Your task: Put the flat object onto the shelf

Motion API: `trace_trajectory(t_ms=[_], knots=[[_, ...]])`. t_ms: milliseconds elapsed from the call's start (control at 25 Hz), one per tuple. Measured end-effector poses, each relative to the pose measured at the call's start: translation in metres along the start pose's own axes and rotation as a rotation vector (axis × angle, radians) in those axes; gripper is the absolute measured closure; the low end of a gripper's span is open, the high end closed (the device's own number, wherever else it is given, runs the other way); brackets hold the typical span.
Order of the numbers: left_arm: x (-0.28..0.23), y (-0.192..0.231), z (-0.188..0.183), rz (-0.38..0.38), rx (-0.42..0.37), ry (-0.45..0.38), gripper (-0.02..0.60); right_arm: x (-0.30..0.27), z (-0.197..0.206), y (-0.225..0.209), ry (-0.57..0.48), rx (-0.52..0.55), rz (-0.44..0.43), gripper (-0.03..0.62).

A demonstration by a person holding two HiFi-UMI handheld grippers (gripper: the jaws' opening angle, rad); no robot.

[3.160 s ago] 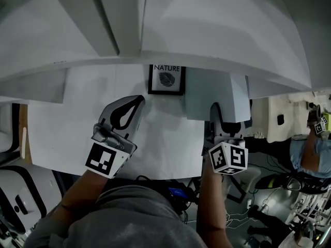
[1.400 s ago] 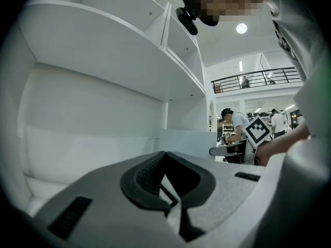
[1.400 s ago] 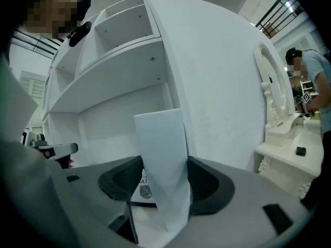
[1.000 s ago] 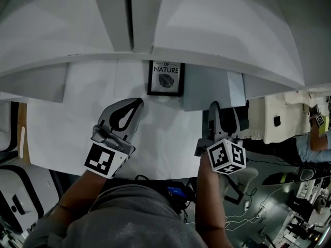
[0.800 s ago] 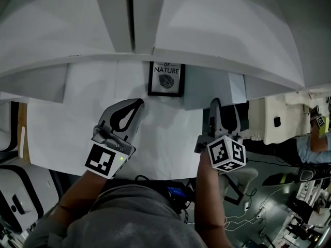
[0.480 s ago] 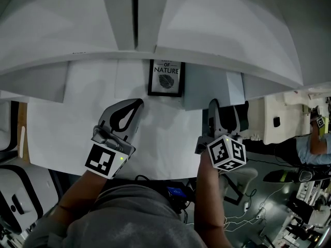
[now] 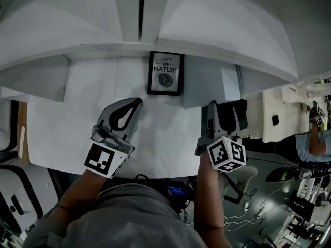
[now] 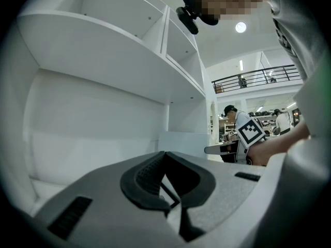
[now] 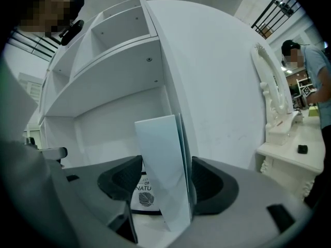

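Observation:
A thin pale blue-grey flat object (image 7: 204,87) stands on edge between the jaws of my right gripper (image 7: 223,110), which is shut on it. In the right gripper view the flat object (image 9: 165,159) rises upright from the right gripper (image 9: 168,180) in front of the white shelf unit (image 9: 114,61). A black-framed leaf picture (image 7: 165,74) leans at the back of the lower shelf board (image 7: 72,107), just left of the flat object. My left gripper (image 7: 135,103) rests over that board, shut and holding nothing; its tips (image 8: 165,156) meet.
An upright divider (image 7: 140,12) splits the upper shelf. A white dressing table with a mirror (image 9: 279,133) stands to the right. People work in the background (image 8: 235,123). Cables and equipment (image 7: 289,211) lie on the floor at the lower right.
My right gripper has edged slightly toward the shelf, still holding the flat object. The head view has tilted, so more of the framed picture shows. The left gripper has stayed put.

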State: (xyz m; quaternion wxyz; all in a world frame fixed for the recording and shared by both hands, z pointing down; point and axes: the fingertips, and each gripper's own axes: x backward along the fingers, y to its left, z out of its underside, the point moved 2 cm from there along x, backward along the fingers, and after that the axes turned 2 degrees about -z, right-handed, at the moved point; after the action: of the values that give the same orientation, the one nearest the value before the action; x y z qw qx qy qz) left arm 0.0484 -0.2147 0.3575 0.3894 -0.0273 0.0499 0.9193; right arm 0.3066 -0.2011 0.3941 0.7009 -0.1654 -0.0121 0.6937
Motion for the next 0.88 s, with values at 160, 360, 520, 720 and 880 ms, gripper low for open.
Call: trace_trajectory(t_ms=[160,360,520,720,880], knots=[[0.004,-0.003,-0.003,0.006,-0.009,-0.004,0.574,0.003,-0.002,0.004,-0.002,-0.001,-0.009,0.301],[0.01,-0.003,-0.006,0.001,-0.014,-0.012,0.574,0.008,-0.003,0.007,-0.007,-0.007,-0.013,0.301],[0.016,0.0,-0.006,0.003,-0.033,-0.01,0.574,0.013,-0.004,0.011,-0.012,-0.004,-0.013,0.301],[0.021,0.002,-0.009,-0.001,-0.043,-0.014,0.574,0.022,-0.01,0.014,-0.024,0.003,-0.012,0.301],[0.024,0.007,-0.01,-0.007,-0.053,-0.03,0.574,0.029,-0.011,0.018,-0.043,0.025,-0.013,0.383]])
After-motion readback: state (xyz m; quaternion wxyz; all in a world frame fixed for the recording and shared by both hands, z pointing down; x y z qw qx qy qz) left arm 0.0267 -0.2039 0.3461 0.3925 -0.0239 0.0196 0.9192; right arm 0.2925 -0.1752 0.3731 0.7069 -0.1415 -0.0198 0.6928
